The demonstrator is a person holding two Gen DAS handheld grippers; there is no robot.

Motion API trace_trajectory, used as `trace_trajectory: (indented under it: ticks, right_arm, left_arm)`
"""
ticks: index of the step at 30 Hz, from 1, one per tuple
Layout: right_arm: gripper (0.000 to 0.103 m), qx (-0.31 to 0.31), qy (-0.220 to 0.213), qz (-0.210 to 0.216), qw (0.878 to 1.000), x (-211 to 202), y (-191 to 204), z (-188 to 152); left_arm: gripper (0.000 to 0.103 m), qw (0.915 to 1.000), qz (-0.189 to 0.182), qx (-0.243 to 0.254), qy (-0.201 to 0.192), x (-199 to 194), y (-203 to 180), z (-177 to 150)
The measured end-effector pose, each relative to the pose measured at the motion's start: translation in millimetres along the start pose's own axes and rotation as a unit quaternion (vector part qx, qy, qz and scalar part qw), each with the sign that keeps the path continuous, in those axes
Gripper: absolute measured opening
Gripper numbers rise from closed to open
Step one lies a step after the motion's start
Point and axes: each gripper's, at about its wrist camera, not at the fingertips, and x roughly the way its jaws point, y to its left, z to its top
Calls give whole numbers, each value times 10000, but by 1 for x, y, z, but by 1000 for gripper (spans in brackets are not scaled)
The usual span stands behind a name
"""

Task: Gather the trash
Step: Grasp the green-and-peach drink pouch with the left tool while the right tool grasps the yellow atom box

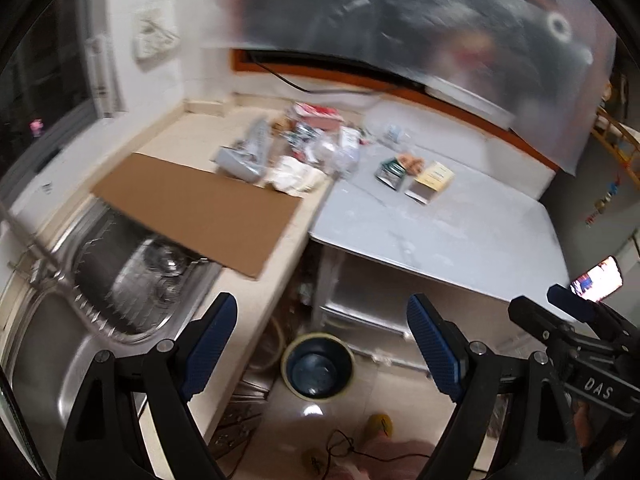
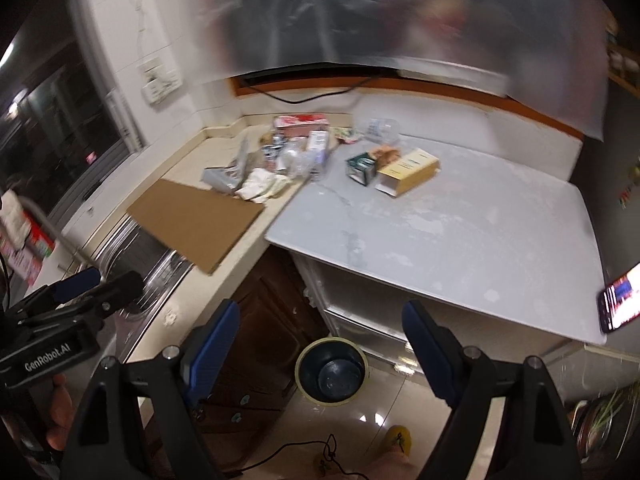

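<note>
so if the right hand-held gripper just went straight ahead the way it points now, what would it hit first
Probably the front edge of the grey table top, short of the yellow box. The right hand-held gripper is open and empty; depth is unclear.

Trash [image 2: 304, 152] litters counter [image 2: 188, 160]; bin [image 2: 332, 370] below.

Your left claw [image 1: 320, 344] and right claw [image 2: 316, 348] are black with blue ribbed pads. You see a plain brown cardboard sheet [image 1: 200, 208], a pale grey worktop [image 2: 460, 240] with whitish blotches, a yellow box [image 2: 408, 170], and a dark blue bin [image 2: 332, 372] with a cream rim.
</note>
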Motion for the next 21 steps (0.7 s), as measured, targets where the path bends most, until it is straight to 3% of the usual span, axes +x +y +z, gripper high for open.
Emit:
trace_trajectory:
  ticks: [5,10,14,21]
  right_arm:
    - [84,277,30,-223,9994,8,-24,10]
    - [84,483,76,-170,9987,36,-52,38]
    - [84,697,80,-34,9975,63,-75,69]
    - [84,1004,158,-3,9948,121,-121,123]
  left_arm:
    - [86,9993,-322,20,181,26,-11,33]
    - [86,9994,-123,294,-111,49,-31,75]
    - [86,9990,-157,418,-10,77,-49,115]
    - [86,9910,-31,1331,130,147,-101,180]
